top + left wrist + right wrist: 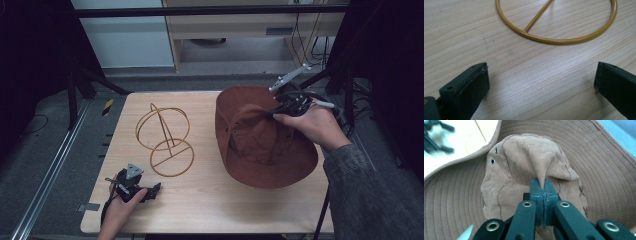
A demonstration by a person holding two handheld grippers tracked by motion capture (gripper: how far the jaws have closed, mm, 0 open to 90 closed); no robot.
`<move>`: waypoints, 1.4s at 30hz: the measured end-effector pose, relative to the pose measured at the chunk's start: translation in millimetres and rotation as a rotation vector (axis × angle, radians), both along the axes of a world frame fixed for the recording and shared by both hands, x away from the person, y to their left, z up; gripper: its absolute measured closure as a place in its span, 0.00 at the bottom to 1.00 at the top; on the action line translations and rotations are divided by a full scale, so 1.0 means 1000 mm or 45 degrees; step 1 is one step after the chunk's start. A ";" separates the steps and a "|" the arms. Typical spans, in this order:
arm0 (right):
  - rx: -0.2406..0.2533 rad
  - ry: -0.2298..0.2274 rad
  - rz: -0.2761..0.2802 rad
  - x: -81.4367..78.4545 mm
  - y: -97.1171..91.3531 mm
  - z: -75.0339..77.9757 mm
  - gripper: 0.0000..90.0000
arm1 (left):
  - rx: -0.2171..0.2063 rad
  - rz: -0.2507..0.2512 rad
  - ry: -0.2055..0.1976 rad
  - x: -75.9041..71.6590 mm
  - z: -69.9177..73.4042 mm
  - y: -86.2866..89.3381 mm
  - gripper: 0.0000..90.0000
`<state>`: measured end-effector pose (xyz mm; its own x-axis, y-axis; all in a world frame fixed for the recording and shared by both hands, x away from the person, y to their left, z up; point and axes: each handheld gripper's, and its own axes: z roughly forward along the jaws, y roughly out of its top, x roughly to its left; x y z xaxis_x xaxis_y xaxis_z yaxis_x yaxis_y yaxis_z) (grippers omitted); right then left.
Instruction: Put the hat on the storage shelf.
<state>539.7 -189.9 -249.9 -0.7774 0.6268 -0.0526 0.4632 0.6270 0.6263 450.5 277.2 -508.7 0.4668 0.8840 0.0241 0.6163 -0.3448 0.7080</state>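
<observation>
A brown wide-brimmed hat (260,145) sits on the right half of the wooden table (210,200), its far brim tilted up. My right gripper (276,112) is shut on a fold of the hat's crown (524,162), pinching the cloth between its jaws (543,188). A yellow wire hat stand (165,137) with a round base ring (556,37) stands left of the hat. My left gripper (152,191) lies low near the table's front left, open, with bare wood between its jaws (541,85), just short of the stand's base.
A black frame bar crosses the back of the scene (210,11). Cables and dark stands crowd the floor at the right rear (345,85). A metal rail (47,180) runs along the floor to the table's left.
</observation>
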 end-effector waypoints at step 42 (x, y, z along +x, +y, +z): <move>0.200 -0.177 0.069 -0.019 0.080 0.087 0.99 | -0.002 -0.003 -0.003 0.000 0.000 0.000 0.00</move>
<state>520.8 -109.9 -162.5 -0.8022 0.5933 -0.0664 0.3339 0.5381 0.7739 450.8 277.4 -508.8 0.4686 0.8831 0.0237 0.6142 -0.3449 0.7098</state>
